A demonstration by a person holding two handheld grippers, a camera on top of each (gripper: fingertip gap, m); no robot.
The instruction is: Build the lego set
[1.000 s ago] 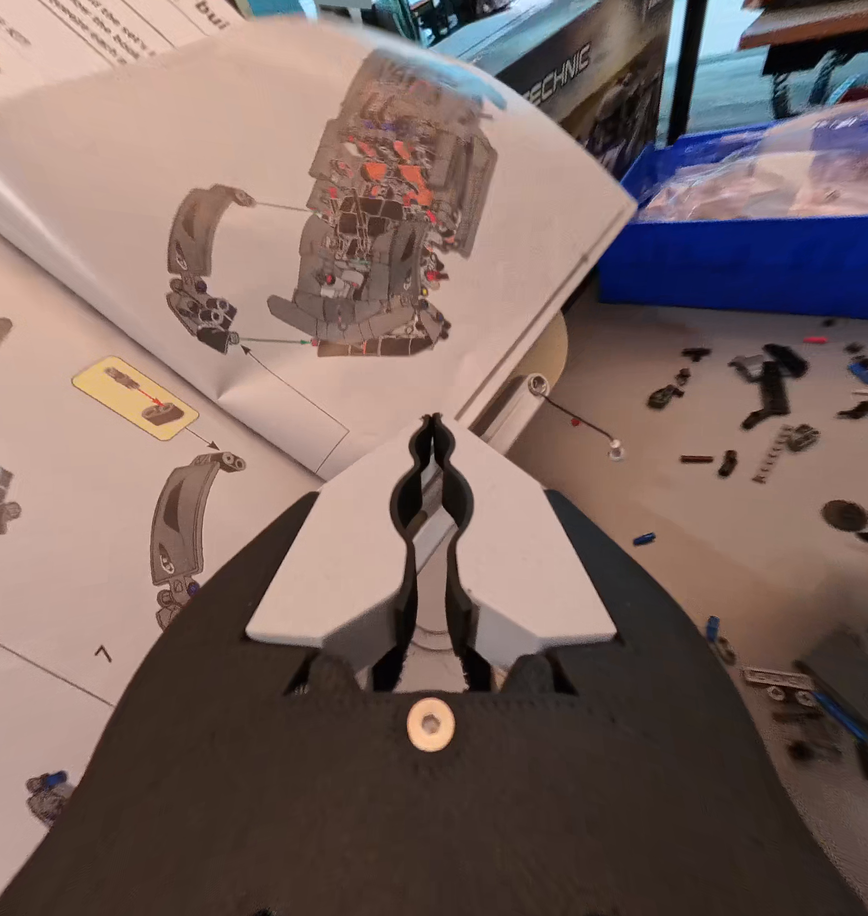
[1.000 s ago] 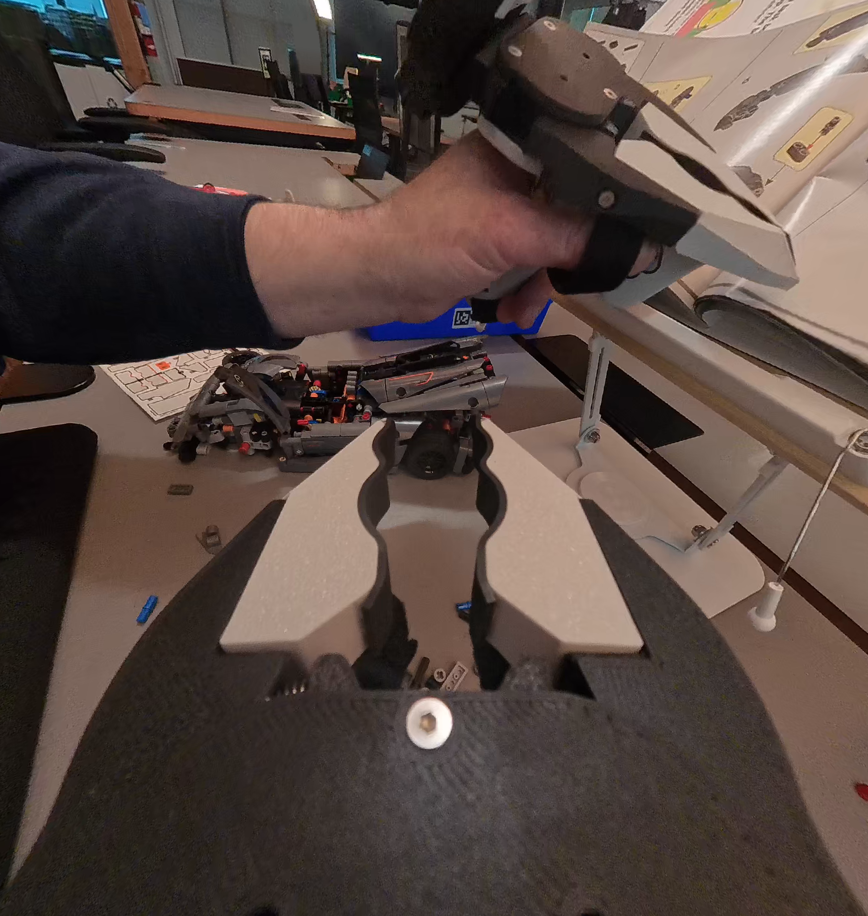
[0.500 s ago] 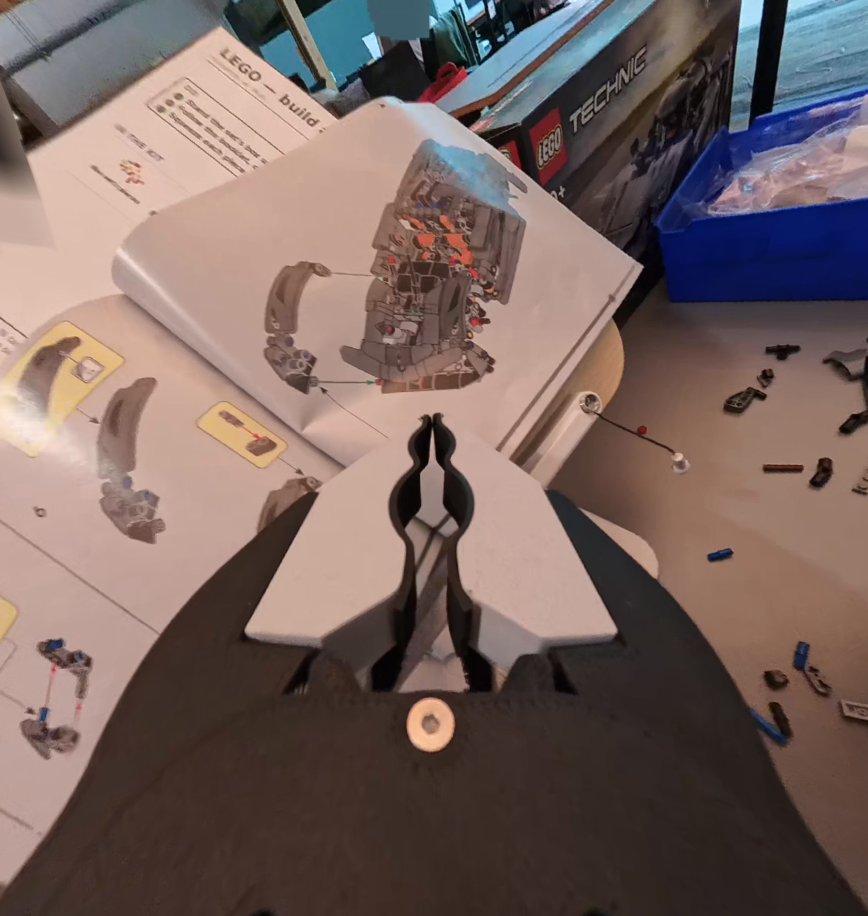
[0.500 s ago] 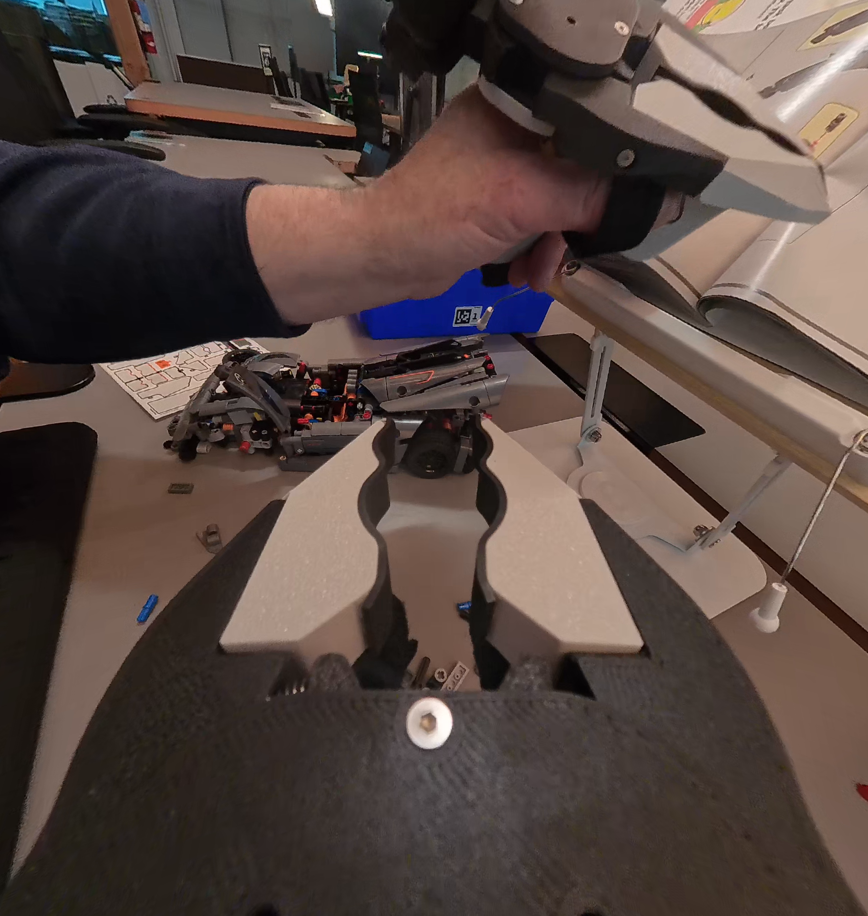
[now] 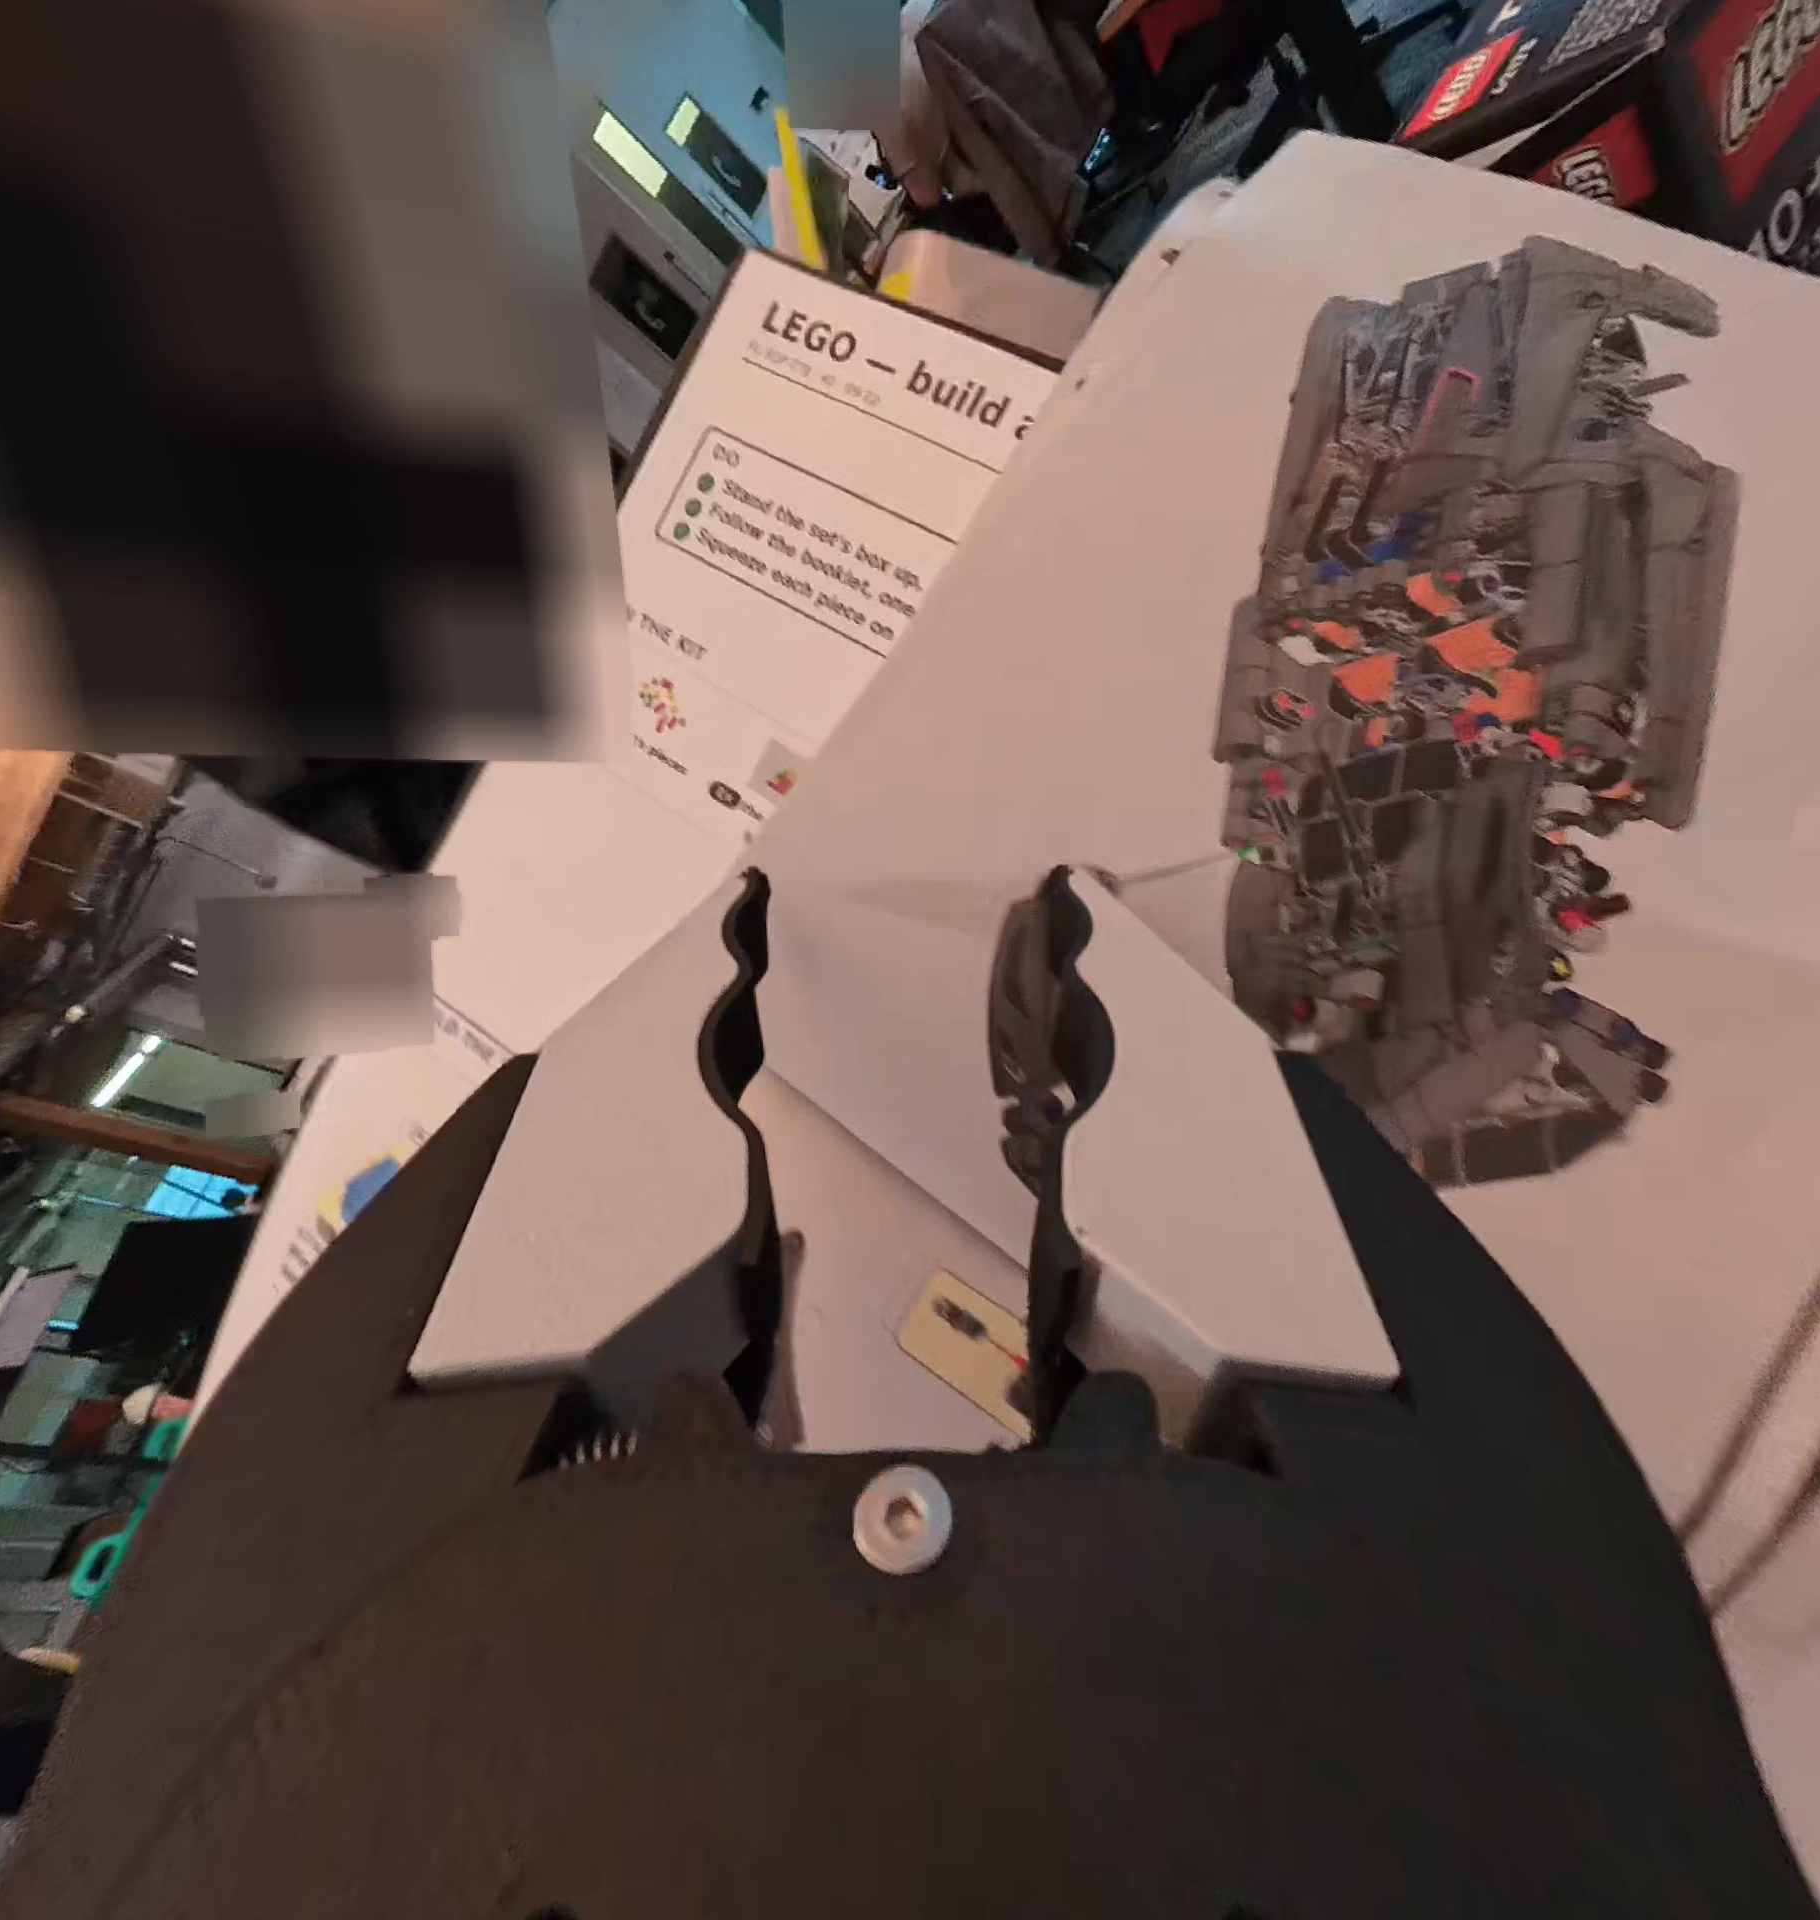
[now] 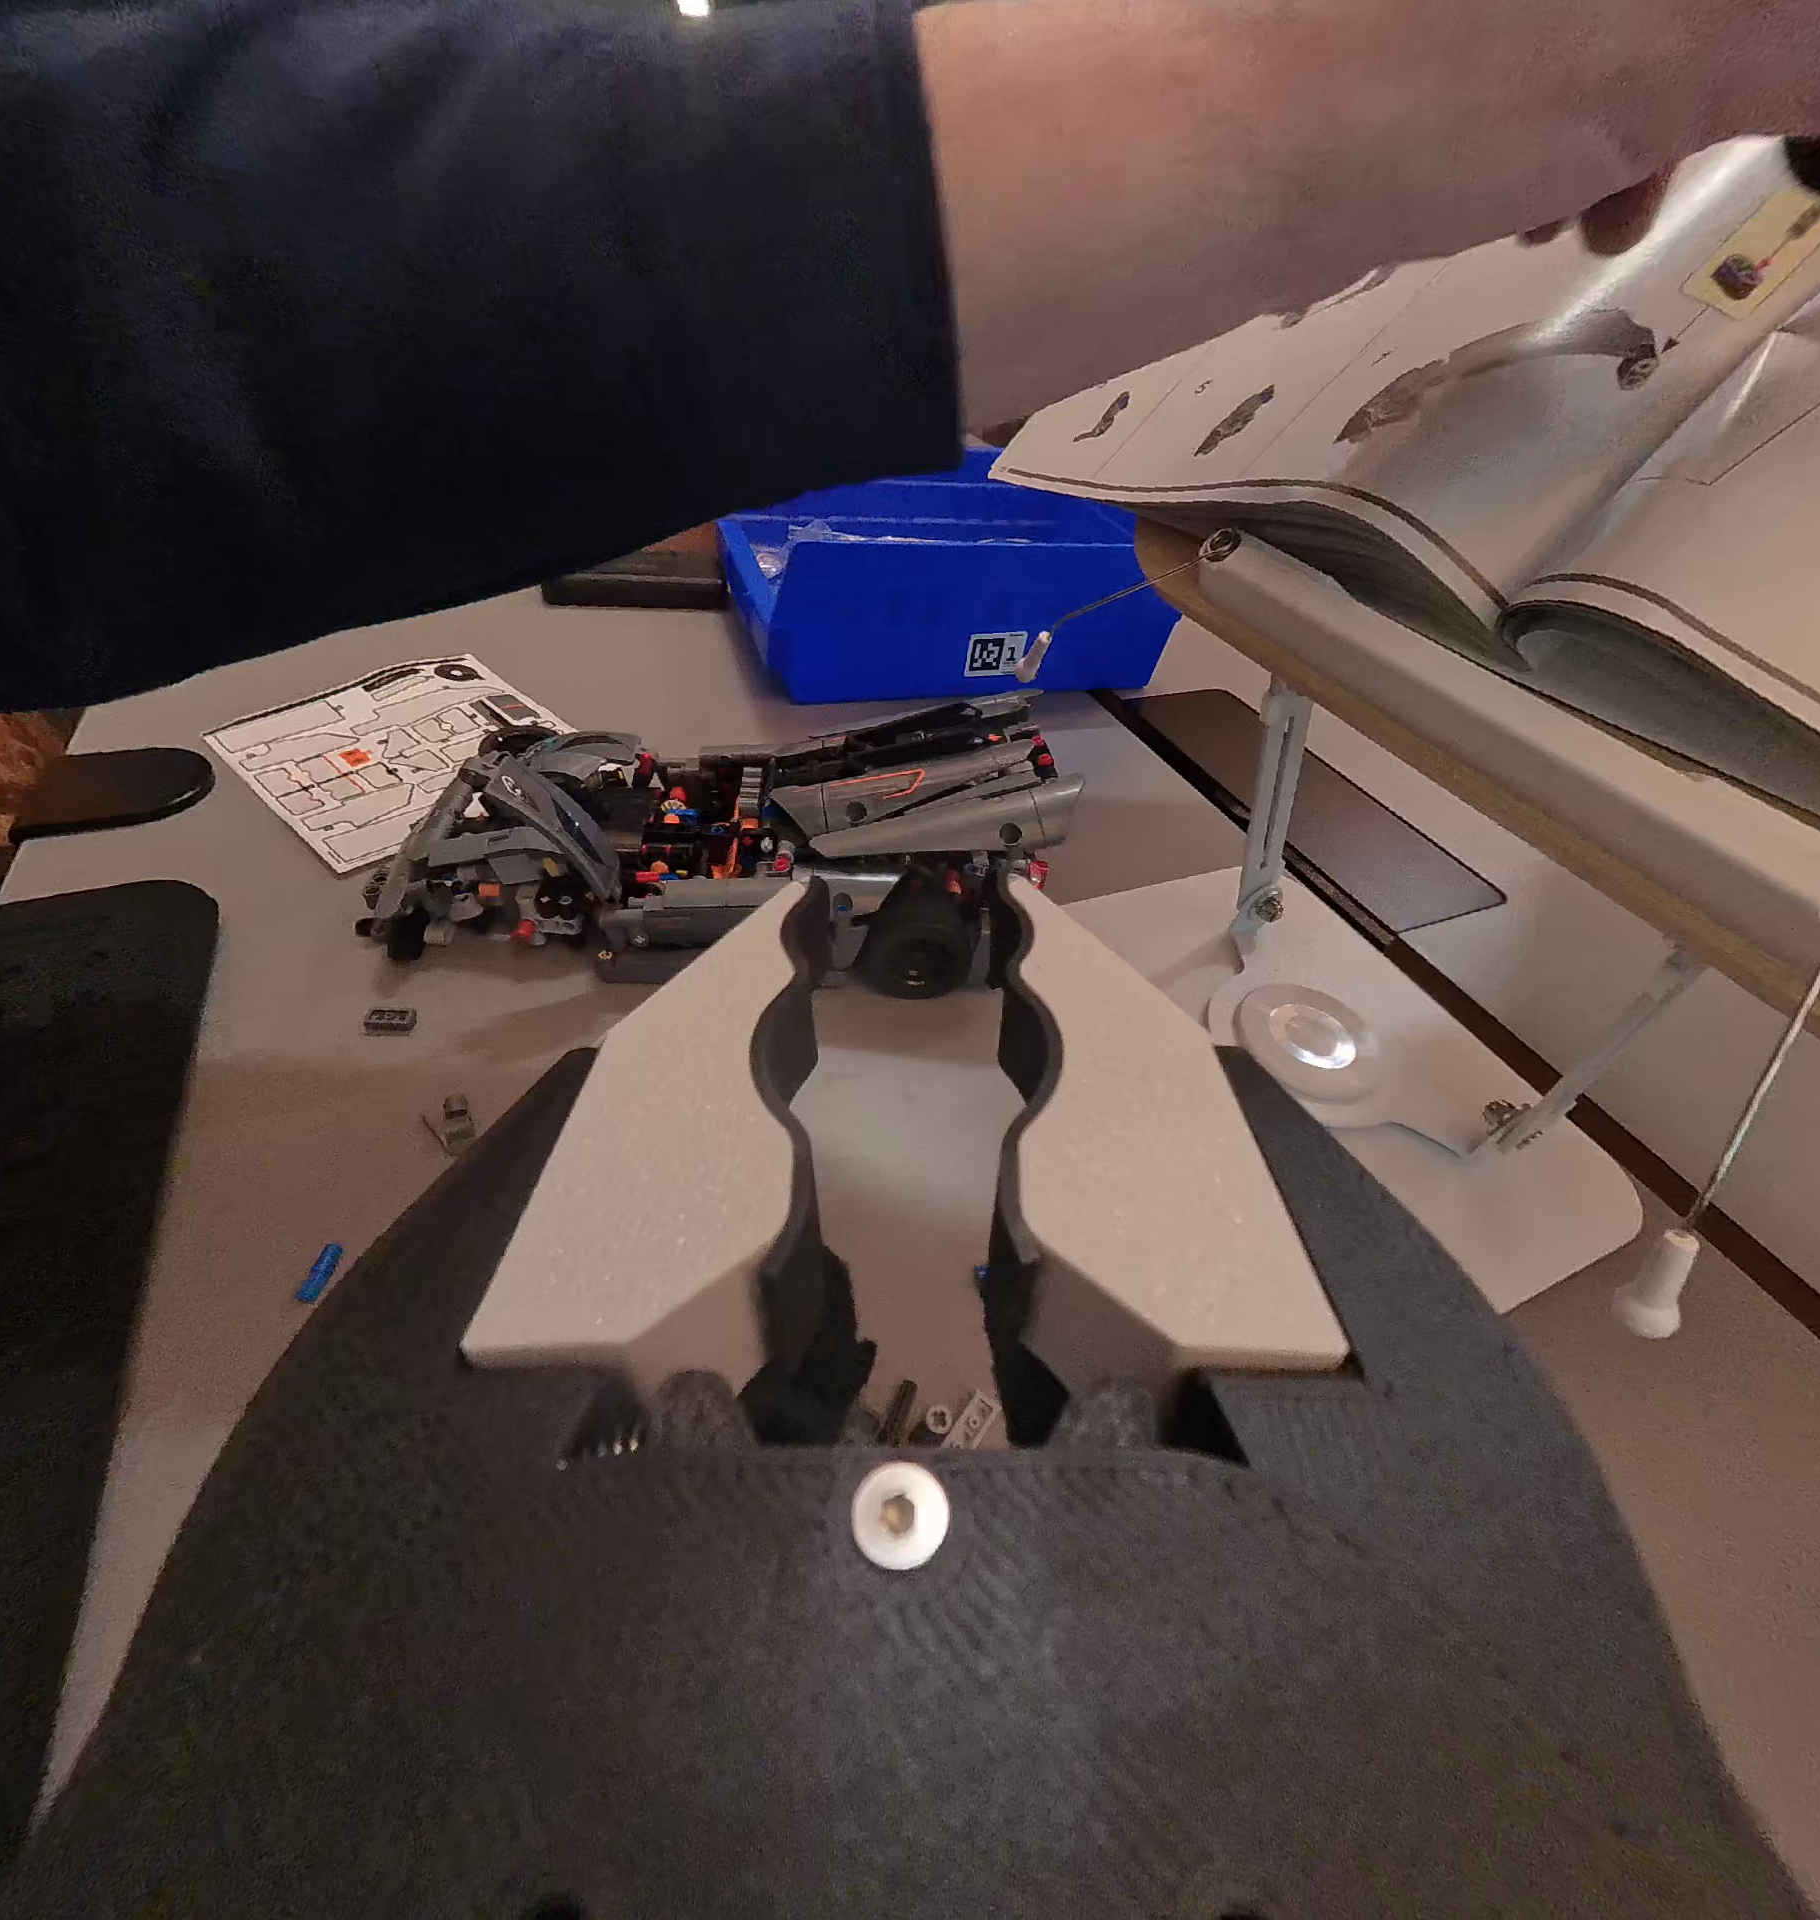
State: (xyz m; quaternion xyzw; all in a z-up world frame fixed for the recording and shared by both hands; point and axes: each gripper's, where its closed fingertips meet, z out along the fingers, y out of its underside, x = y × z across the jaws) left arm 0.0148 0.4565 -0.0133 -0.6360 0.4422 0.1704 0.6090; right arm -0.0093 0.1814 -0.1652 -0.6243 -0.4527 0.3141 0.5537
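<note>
though half hidden, bagged blue bin (image 6: 885, 623)

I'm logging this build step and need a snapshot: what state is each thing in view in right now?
Left gripper: open, at the lifted booklet page.
Right gripper: open, empty, above the table.
White instruction booklet: open on its slanted stand, one page lifted.
Grey and orange lego car: partly built, on the grey table.
Blue plastic bin: open-topped, holding clear bags.
White sticker sheet: flat on the table.
</note>
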